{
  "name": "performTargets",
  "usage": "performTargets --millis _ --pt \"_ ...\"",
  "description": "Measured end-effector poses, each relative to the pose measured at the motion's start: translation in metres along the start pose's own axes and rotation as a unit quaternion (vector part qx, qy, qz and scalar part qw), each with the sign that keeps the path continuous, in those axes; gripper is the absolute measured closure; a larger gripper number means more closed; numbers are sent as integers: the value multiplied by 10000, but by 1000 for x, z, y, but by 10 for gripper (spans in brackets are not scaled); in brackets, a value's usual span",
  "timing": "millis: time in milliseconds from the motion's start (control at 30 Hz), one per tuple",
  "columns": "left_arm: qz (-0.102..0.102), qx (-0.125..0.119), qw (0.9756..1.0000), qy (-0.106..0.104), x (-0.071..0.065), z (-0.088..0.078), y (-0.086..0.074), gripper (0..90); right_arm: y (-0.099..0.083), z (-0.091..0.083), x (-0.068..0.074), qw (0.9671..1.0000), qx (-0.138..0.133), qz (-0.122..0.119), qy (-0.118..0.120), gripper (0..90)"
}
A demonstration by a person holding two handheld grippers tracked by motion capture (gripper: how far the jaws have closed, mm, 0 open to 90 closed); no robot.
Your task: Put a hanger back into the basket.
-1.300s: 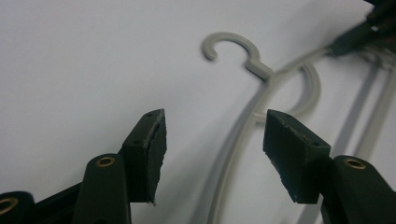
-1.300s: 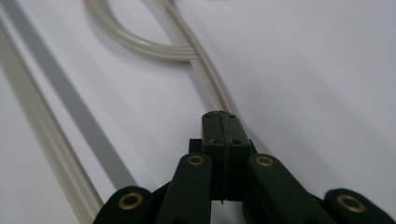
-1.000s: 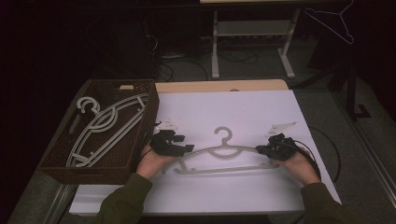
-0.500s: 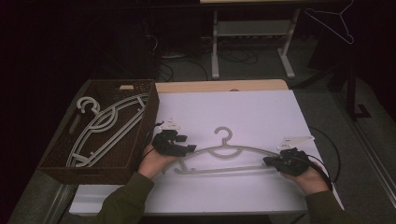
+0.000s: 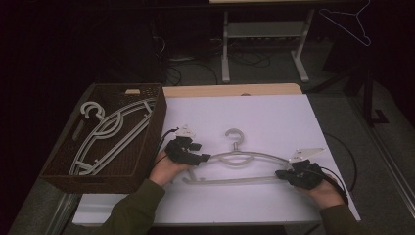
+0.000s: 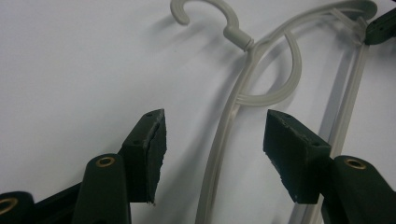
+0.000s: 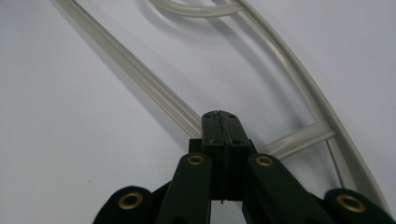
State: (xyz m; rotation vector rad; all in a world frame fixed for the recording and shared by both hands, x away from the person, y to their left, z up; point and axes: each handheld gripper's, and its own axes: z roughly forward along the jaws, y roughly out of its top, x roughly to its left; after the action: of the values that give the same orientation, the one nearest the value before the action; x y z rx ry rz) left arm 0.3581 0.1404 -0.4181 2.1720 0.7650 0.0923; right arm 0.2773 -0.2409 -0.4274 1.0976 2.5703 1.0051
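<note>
While the pale grey hanger [image 5: 240,164] lies flat on the white desk [image 5: 274,117], a person holds a tool in each hand at its two ends. In the high view, the hanger sits across the middle of the desk, its hook [image 5: 234,135] pointing toward the far edge and its straight bar on the near side.

At the hanger's left shoulder sits the left tool [image 5: 201,157], held by the left hand [image 5: 164,169]. Seen in the left gripper view, its jaws stand apart, and the hanger's arm [image 6: 219,140] runs up between them; neither pad presses on it. The hook and its neck appear farther up that picture, above the loop below the neck.

Near the hanger's right end, the right tool [image 5: 281,173] is carried by the right hand [image 5: 323,191]. Its jaws, in the right gripper view, are closed flat together with nothing clamped between them, and their tips [image 7: 220,116] rest at the straight bar [image 7: 135,70], close to where a short cross piece joins the curved arm.

Left of the desk's sheet stands a dark woven basket [image 5: 142,161], which holds more pale hangers [image 5: 107,132]. Another hanger [image 5: 350,22] hangs in the dark background at the far right.
</note>
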Motion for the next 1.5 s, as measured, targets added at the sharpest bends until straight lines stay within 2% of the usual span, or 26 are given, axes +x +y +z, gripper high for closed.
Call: performTargets --millis 267,433,533,567,600,633,700,767,1133,1367,1433,1500 --pt "256 289 9991 -163 -5 19 7 414 -5 -1 0 10000 22 84 -28 900" --pt "601 607 9962 -182 -6 30 12 468 -6 -2 0 9999 7 123 -35 900" --pt "694 690 9951 -132 -9 36 14 517 -6 -2 0 9999 4 136 -25 900" --pt "831 794 9933 -115 -8 36 15 530 -6 -2 0 9999 -1 138 -22 900" --pt "800 758 9938 -118 -9 38 15 548 -7 -2 0 9999 -9 154 -22 900" --pt "877 803 9928 -116 -8 39 16 562 -7 -2 0 9998 -8 176 -15 900" --pt "896 813 9926 -126 -9 42 18 594 -6 -2 -1 9999 -13 137 -37 900" --pt "1025 888 9907 -113 -10 44 19 624 -7 -2 -1 9998 -32 179 -26 900" --pt "1091 896 9898 -183 -11 46 20 769 -7 -2 -2 9998 -38 187 7 900" --pt "1180 831 9893 -196 -12 43 21 782 -7 -2 -3 9998 -65 210 24 899" --pt "1186 831 9891 -250 -12 42 21 787 -7 -3 -3 9998 -94 144 27 899" --pt "1214 838 9886 -309 -13 41 21 801 -6 -3 -2 9998 -72 184 35 885"
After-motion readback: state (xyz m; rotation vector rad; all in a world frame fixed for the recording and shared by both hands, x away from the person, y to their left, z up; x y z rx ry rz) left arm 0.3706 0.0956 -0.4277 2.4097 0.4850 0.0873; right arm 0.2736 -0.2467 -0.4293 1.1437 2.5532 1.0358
